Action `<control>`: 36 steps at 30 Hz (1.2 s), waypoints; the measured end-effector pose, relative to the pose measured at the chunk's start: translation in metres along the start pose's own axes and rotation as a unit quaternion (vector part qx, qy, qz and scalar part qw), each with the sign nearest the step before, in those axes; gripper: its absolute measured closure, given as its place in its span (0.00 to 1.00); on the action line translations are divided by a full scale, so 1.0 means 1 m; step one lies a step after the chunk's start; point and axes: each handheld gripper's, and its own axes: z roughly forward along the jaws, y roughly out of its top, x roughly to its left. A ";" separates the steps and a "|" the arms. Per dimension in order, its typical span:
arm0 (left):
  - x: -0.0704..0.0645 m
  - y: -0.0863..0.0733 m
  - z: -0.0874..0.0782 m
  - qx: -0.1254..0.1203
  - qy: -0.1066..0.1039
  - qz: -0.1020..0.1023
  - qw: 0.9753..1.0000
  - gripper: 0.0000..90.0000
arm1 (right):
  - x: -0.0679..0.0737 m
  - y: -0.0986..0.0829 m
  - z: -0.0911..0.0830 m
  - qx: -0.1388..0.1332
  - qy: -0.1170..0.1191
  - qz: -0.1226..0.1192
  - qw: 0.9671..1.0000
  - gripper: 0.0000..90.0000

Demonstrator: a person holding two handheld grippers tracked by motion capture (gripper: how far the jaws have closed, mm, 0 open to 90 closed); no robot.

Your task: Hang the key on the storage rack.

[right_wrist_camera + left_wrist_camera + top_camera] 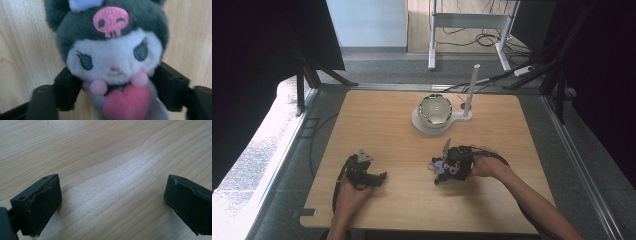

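Plush toy (113,62): 1, dark hood w/ pink skull patch, pink heart on chest; held low over wooden surface (387,130), near its front right
Right tool (113,85): jaws clamped on plush's sides, below the head
Left tool (112,202): jaws wide apart, nothing between, low over front-left surface
Bowl (435,110): 1, on white stand (422,124) w/ 1 upright post, far centre
Writing: none legible
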 end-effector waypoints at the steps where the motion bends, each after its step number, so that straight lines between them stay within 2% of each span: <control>1: 0.000 0.000 0.000 0.000 0.000 0.000 1.000 0.01 | 0.001 0.001 0.000 0.006 0.005 -0.001 1.000 0.38; 4: 0.000 0.000 0.000 0.000 0.000 0.000 1.000 0.01 | 0.001 0.003 0.000 0.016 0.002 0.004 1.000 0.43; 6: 0.000 0.000 0.000 0.000 0.000 0.000 1.000 0.02 | 0.001 0.002 -0.001 0.016 0.001 0.023 1.000 0.45; 8: 0.000 0.000 0.000 0.000 -0.001 0.000 1.000 0.02 | -0.001 -0.001 -0.003 0.005 0.020 0.045 0.999 0.46; 12: 0.000 0.000 0.000 0.000 0.000 0.000 1.000 0.02 | -0.006 -0.010 -0.016 -0.020 0.041 0.097 0.994 0.46; 18: 0.000 0.000 0.000 0.000 0.000 0.000 1.000 0.02 | -0.013 -0.025 -0.036 -0.041 0.054 0.135 0.989 0.47; 23: 0.000 0.000 0.000 0.000 0.000 0.000 1.000 0.02 | -0.021 -0.037 -0.052 -0.045 0.059 0.158 0.985 0.47; 29: 0.000 0.000 0.000 -0.001 0.000 0.000 1.000 0.02 | -0.032 -0.050 -0.071 -0.050 0.051 0.192 0.979 0.47; 31: 0.000 0.000 0.000 0.000 0.000 0.000 1.000 0.02 | -0.036 -0.053 -0.077 -0.051 0.048 0.196 0.978 0.47; 36: 0.000 0.000 0.000 0.000 0.000 0.000 1.000 0.02 | -0.046 -0.060 -0.090 -0.057 0.039 0.216 0.974 0.47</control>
